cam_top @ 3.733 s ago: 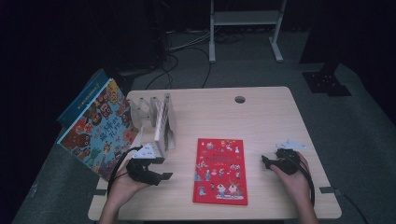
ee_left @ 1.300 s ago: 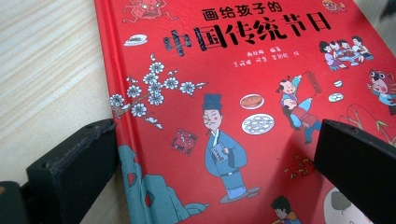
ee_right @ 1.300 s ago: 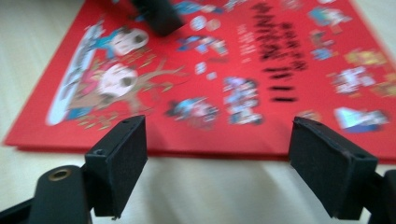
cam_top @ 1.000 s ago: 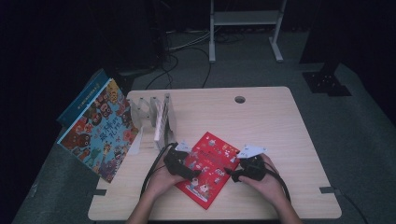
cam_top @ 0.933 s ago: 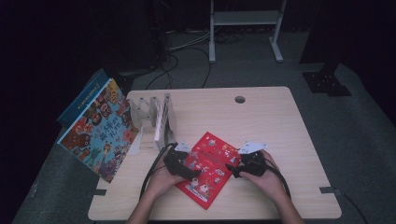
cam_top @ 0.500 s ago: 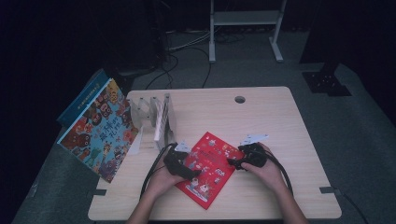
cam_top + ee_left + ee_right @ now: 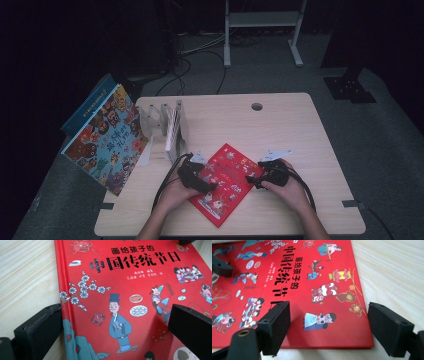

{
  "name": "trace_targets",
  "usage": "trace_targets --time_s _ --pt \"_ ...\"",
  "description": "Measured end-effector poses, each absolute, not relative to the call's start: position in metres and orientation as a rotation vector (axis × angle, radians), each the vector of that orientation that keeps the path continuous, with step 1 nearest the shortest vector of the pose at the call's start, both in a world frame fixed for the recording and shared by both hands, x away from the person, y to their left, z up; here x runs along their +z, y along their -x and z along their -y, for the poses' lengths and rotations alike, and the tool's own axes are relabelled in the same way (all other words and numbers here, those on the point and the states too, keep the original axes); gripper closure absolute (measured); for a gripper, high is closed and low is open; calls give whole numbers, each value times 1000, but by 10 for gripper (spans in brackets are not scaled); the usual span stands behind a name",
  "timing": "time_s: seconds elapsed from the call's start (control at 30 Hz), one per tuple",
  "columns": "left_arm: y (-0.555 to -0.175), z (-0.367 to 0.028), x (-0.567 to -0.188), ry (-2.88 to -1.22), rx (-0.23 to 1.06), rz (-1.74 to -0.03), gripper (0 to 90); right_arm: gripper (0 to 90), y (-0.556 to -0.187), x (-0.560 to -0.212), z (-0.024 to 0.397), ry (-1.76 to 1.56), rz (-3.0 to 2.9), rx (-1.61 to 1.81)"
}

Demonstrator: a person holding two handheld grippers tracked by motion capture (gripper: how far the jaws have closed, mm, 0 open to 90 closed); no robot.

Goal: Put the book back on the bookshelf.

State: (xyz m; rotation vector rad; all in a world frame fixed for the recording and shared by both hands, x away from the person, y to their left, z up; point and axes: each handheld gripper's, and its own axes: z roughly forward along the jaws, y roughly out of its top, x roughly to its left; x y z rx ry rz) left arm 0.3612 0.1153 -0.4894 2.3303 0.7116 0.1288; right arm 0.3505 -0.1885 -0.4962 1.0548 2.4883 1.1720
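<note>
Red picture book (image 7: 226, 182) lies flat on the wooden tabletop (image 7: 295, 125), rotated diagonal, near the front edge between my two hands. Cover up, black Chinese title and cartoon figures readable in both gripper views.

My left gripper (image 7: 113, 322) sits at the book's left side. Fingers (image 7: 40, 327) are apart and straddle the spine edge: one over bare wood just beside the book, the other over the red cover. Nothing clamped. Can't tell if either pad actually touches the cover, angle is too shallow.

My right gripper (image 7: 337, 327) is at the book's right corner. Fingers (image 7: 275, 325) are apart, one above the cover, the other off the edge over the tabletop. Book corner lies between them, not gripped.

In the high view, left gripper (image 7: 196, 176) and right gripper (image 7: 267, 175) both rest low at opposite sides of the book.

Clear file rack (image 7: 165, 125) with a thin book stands at the back left of the tabletop. Big colourful book (image 7: 107, 142) leans off the left edge.
</note>
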Motion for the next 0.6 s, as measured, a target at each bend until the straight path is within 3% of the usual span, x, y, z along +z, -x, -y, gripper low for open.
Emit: trace_targets --time_s 0.6 --pt "-363 -98 -487 -2376 93 -676 0 206 -305 -489 196 -1043 -2437 1065"
